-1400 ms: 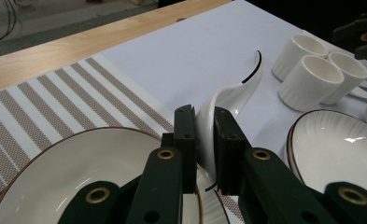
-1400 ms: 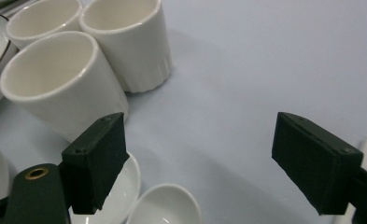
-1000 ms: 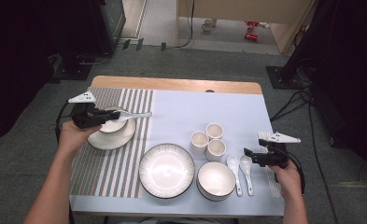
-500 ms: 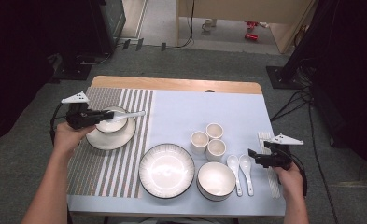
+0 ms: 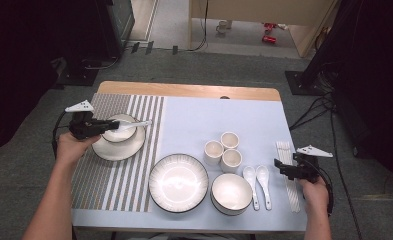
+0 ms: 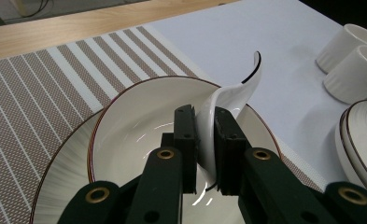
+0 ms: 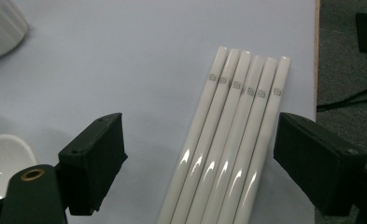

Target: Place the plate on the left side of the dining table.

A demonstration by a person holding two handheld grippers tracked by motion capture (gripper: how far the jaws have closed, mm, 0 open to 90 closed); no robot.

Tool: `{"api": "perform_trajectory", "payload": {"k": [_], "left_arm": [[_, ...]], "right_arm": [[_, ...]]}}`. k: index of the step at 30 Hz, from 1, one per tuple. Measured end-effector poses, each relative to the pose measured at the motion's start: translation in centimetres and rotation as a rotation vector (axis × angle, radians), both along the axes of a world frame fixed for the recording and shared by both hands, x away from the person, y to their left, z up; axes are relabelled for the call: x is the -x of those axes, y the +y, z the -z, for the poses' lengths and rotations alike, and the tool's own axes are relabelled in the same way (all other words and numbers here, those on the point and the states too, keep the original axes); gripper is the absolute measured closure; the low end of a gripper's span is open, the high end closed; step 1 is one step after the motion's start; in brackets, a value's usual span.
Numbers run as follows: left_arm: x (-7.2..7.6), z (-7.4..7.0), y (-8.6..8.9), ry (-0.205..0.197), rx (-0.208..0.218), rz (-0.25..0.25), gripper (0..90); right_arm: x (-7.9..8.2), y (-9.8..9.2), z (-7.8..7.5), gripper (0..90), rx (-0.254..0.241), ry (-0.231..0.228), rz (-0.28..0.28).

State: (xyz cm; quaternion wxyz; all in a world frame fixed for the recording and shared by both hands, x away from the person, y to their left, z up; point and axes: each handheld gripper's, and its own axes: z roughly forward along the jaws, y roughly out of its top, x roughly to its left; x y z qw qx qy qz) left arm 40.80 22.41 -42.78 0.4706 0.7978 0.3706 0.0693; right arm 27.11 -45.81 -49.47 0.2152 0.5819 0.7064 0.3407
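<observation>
Left tongs clamped on the spoon, so I'd lower it gently into the bowl. Right tongs wide open over the chopsticks, holding nothing.

Overhead front view; two close tool cameras

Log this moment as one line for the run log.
left claw: shut on spoon over bowl | right claw: open above chopsticks
</observation>
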Motion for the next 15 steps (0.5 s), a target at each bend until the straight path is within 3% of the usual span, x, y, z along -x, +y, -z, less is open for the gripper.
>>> {"api": "perform_trajectory", "payload": {"k": [5,15], "left_arm": [[-0.04,0.29,0.13,0.003,0.001,-0.002,82.8],[-0.12,0.87,0.16,0.014,-0.004,-0.001,82.9]], "right_arm": [[-0.13,-0.18,0.48,16.3,0.02,0.023,0.001],[-0.18,0.02,0.71,14.2,0.044,0.015,-0.006]]}}
